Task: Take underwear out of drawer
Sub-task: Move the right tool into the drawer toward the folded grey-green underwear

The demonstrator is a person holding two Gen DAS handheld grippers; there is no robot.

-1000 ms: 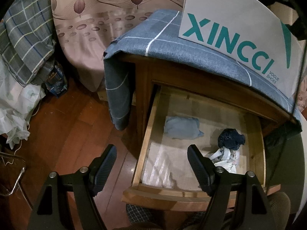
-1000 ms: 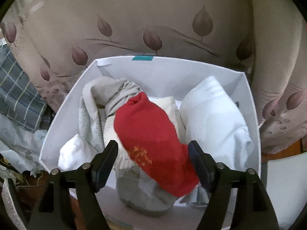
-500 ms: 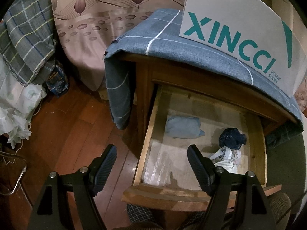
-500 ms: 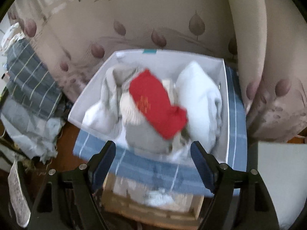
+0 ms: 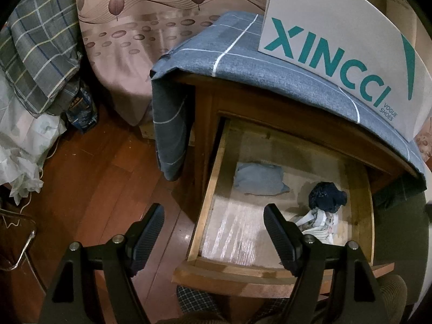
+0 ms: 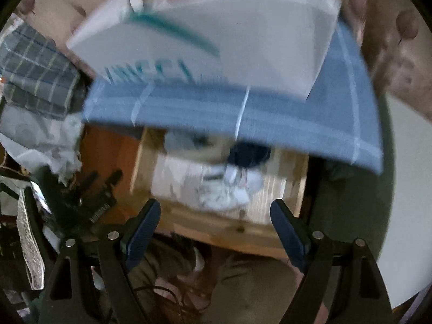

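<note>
1. Writing: the white box on the cabinet top reads "XINCCI VOGUE SHOES" in teal.
2. Edges: the drawer is pulled out, its floor bare toward 7 o'clock.
3. Underwear: a grey-blue piece lies at the back; a dark navy piece touches a white bundle at 3 o'clock.
4. Left gripper: jaws wide, nothing between them.
5. Right gripper: jaws just widening, empty, over the blurred drawer front.

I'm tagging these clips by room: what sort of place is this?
Most likely a bedroom at home: a wooden nightstand with its drawer open on underwear, patterned bedding beside it, and a wood floor.
</note>
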